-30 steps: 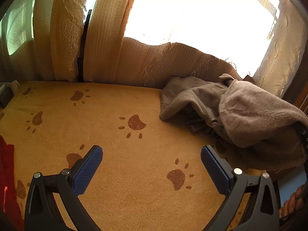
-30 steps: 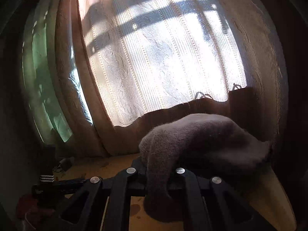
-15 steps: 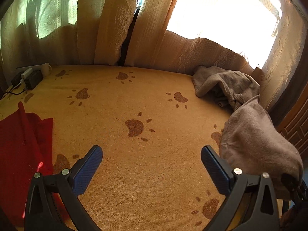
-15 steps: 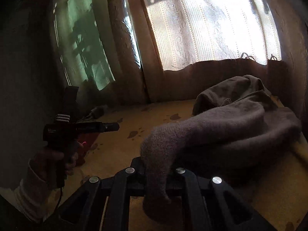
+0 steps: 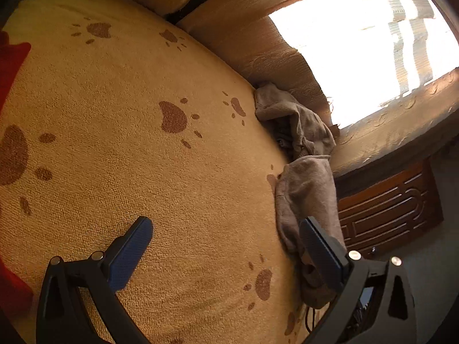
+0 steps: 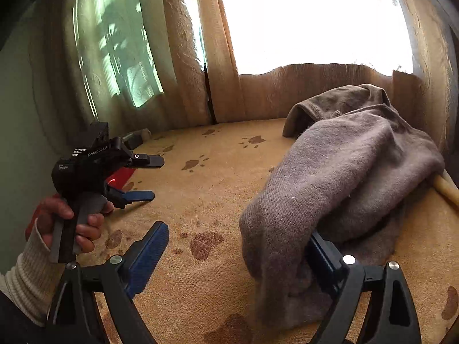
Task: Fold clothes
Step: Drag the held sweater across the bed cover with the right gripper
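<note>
One grey-brown knitted garment [image 6: 352,166] lies in a crumpled heap at the right edge of the bed [image 6: 218,189], its far part bunched against the curtain [image 6: 186,57] and its near end spilling toward the camera. In the right wrist view, that near end drapes over the right finger of the right hand-held gripper [image 6: 238,252], whose blue-padded fingers stand wide apart, so the cloth rests on the gripper and is not pinched. Judging by this, the heap sits at the edge because it has not yet been spread out, and the loose end seems meant to go on the open middle of the bed, where there is room to flatten it.

The left hand-held gripper [image 5: 226,243] hovers over the yellow paw-print cover with its fingers also apart and nothing between them; its right finger sits just beside the garment's hanging end. It seems held low and open there so it can take a second hold on the cloth. From the right wrist view the person's left hand [image 6: 71,220] grips its handle.

Farther out, a red cloth [image 5: 11,60] lies at the left side of the bed, well apart from the grey one, and a carved wooden panel [image 5: 393,212] shows beyond the bed's right edge.
</note>
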`<action>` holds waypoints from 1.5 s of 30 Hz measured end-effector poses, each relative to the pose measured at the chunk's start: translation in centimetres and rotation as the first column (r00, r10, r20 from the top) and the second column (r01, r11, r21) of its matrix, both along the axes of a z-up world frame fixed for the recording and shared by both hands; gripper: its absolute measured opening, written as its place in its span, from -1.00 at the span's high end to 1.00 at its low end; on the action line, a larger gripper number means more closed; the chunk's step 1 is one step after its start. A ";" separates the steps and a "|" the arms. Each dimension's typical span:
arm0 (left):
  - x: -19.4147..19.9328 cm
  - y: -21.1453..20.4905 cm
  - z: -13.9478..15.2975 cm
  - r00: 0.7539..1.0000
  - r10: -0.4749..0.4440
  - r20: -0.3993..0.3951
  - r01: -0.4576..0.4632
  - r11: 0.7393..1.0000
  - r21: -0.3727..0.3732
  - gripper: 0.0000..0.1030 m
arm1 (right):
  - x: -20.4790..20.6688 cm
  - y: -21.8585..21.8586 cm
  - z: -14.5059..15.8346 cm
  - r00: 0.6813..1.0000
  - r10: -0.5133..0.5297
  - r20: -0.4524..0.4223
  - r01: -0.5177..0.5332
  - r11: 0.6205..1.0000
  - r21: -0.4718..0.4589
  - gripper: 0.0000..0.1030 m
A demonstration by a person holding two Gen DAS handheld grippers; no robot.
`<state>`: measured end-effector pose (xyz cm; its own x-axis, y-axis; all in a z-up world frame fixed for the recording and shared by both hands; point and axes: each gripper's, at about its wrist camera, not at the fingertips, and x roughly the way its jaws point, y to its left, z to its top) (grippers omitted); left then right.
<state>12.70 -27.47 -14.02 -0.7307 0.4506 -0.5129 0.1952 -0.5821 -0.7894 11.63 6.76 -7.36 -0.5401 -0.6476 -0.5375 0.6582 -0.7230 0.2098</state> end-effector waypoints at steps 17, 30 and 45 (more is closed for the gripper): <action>1.7 -1.5 2.4 0.890 -0.047 -0.454 0.257 0.874 0.413 -1.00 | 0.7 -1.5 2.5 0.997 -0.047 -0.068 0.040 0.994 -0.103 -0.81; 2.1 -0.7 3.2 0.805 -0.089 -0.586 0.433 0.764 0.479 -1.00 | 3.4 -3.2 4.2 0.972 0.041 -0.231 -0.062 0.995 -0.084 -0.84; 2.1 1.2 3.2 0.934 -0.094 -0.344 0.121 0.991 0.057 -0.99 | -3.2 -2.1 2.5 0.987 -0.129 -0.091 0.129 0.992 -0.012 -0.87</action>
